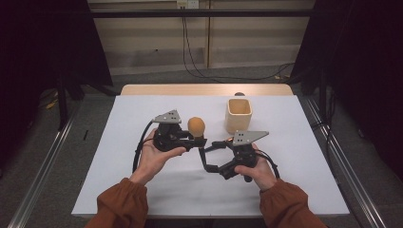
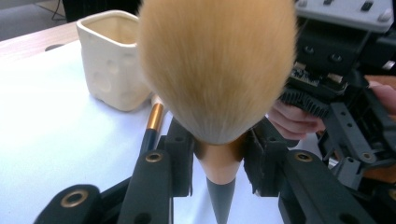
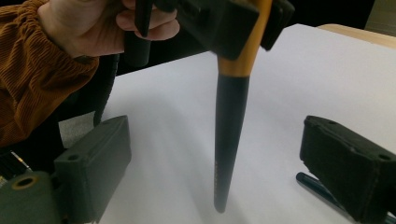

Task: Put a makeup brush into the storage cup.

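Observation:
A makeup brush with a fluffy orange head (image 1: 196,126) stands upright, bristles up. My left gripper (image 1: 198,141) is shut on its copper ferrule (image 2: 219,156), just below the head (image 2: 217,70). The dark tapered handle (image 3: 231,135) hangs down from that grip, with its tip close to the white table. My right gripper (image 1: 205,156) faces the left one. It is open, and its two pads (image 3: 93,163) stand on either side of the handle without touching it. A cream square cup (image 1: 238,115) stands behind the grippers, also in the left gripper view (image 2: 112,60).
A second brush with a gold ferrule and dark handle (image 2: 152,123) lies on the table near the cup; its handle end (image 3: 322,191) lies under the right pad. The white table top (image 1: 142,190) has bare room at the front and left.

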A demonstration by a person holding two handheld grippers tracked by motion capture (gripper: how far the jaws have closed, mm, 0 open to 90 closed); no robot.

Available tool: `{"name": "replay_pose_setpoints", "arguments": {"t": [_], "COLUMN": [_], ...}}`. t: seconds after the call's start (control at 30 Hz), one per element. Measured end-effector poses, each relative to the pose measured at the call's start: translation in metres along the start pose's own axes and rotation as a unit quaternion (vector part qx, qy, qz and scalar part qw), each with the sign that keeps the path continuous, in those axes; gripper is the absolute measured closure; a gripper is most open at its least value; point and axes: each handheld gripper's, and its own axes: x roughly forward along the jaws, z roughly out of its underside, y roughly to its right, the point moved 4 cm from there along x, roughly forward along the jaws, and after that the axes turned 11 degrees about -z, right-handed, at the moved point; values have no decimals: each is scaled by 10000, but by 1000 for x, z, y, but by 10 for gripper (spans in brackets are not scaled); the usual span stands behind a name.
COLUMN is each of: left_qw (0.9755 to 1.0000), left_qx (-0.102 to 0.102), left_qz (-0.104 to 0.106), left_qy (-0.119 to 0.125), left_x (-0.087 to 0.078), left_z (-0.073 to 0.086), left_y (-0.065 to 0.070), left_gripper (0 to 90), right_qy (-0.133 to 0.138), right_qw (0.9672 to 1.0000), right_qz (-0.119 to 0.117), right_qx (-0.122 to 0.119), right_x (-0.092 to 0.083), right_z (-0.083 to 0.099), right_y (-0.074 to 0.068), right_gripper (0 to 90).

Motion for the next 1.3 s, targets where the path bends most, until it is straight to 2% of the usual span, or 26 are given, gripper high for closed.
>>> {"name": "replay_pose_setpoints", "arguments": {"t": [0.07, 0.2, 0.3, 0.33, 0.43, 0.53, 0.63, 0.87, 1.03, 1.3], "left_qw": [10000, 10000, 9999, 9999, 9999, 9999, 9999, 9999, 9997, 9996], "left_qx": [-11, -65, -74, -81, -40, -59, -49, -22, -100, -93], "left_qz": [-9, 45, 79, 110, 123, 120, 115, 160, 187, 156], "left_qy": [-60, -20, 4, 17, -11, 40, 48, 56, 129, 211], "left_x": [2, 6, 9, 10, 13, 15, 17, 17, 18, 19], "left_z": [1, 3, 3, 3, 4, 5, 6, 7, 9, 8], "left_y": [1, 3, 5, 6, 8, 8, 8, 9, 9, 9], "left_gripper": [659, 659, 659, 659, 659, 659, 659, 659, 659, 657], "right_qy": [-28, -6, -107, -120, -7, 50, 69, -20, -18, 15], "right_qw": [10000, 9999, 9997, 9995, 9995, 9995, 9994, 9995, 9997, 9995], "right_qz": [4, -16, 100, 135, 296, 274, 295, 300, 232, 290], "right_qx": [8, 123, 215, 248, 139, 121, 140, 110, 99, 104], "right_x": [2, 8, 12, 12, 8, 7, 6, 7, 7, 4], "right_z": [-2, -4, 0, 0, -1, -1, 0, 2, 1, 1], "right_y": [0, 3, 7, 8, 9, 8, 9, 9, 8, 9], "right_gripper": [80, 86, 145, 174, 270, 356, 495, 663, 740, 751]}}
